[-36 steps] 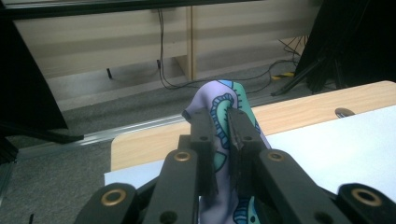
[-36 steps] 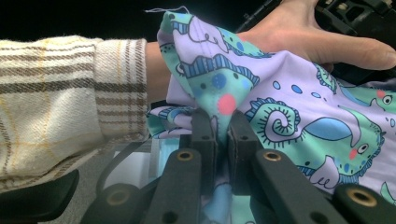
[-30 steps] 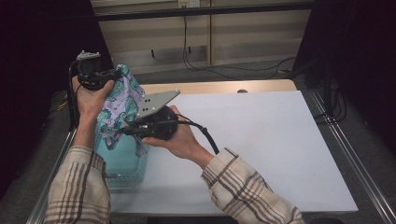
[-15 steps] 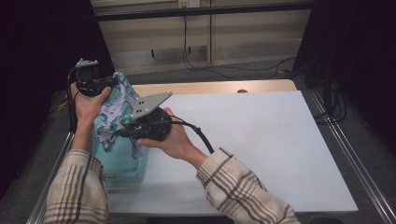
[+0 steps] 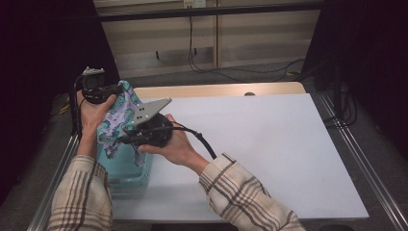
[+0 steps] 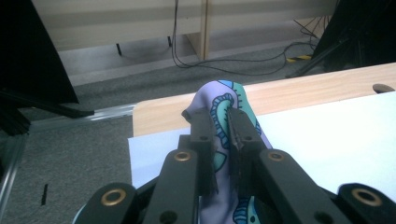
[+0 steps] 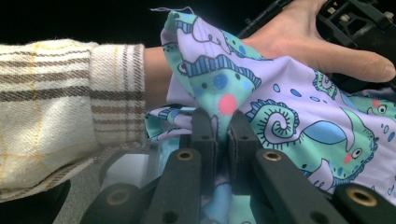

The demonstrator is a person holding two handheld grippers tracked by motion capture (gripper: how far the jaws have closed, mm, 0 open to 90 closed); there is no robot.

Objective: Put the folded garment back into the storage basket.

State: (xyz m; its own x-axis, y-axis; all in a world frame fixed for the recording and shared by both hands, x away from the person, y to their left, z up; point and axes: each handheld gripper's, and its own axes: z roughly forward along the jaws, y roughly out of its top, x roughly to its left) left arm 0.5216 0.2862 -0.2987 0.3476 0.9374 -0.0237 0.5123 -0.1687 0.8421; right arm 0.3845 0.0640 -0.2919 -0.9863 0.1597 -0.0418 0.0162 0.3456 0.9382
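A lilac cloth point(image 5: 119, 115) printed with teal sea creatures hangs over a pale teal basket point(image 5: 126, 169) at the table's left edge. My left gripper point(image 5: 115, 89) is shut on its upper corner; in the left gripper view the jaws point(image 6: 223, 128) pinch a fold of the cloth point(image 6: 219, 100). My right gripper point(image 5: 126, 138) is shut on the cloth lower down, just above the basket. In the right gripper view its jaws point(image 7: 221, 123) clamp a bunched fold of the cloth point(image 7: 280, 112), with the other hand point(image 7: 299, 44) and a plaid sleeve point(image 7: 56, 107) behind it.
The white tabletop point(image 5: 269, 144) stretches to the right of the basket. A wooden strip point(image 5: 216, 90) runs along its far edge, metal rails point(image 5: 358, 163) line both sides, and cables point(image 5: 202, 62) lie on the floor beyond.
Both hands have sunk a little with the cloth, bringing it lower over the basket. Both grips are unchanged.
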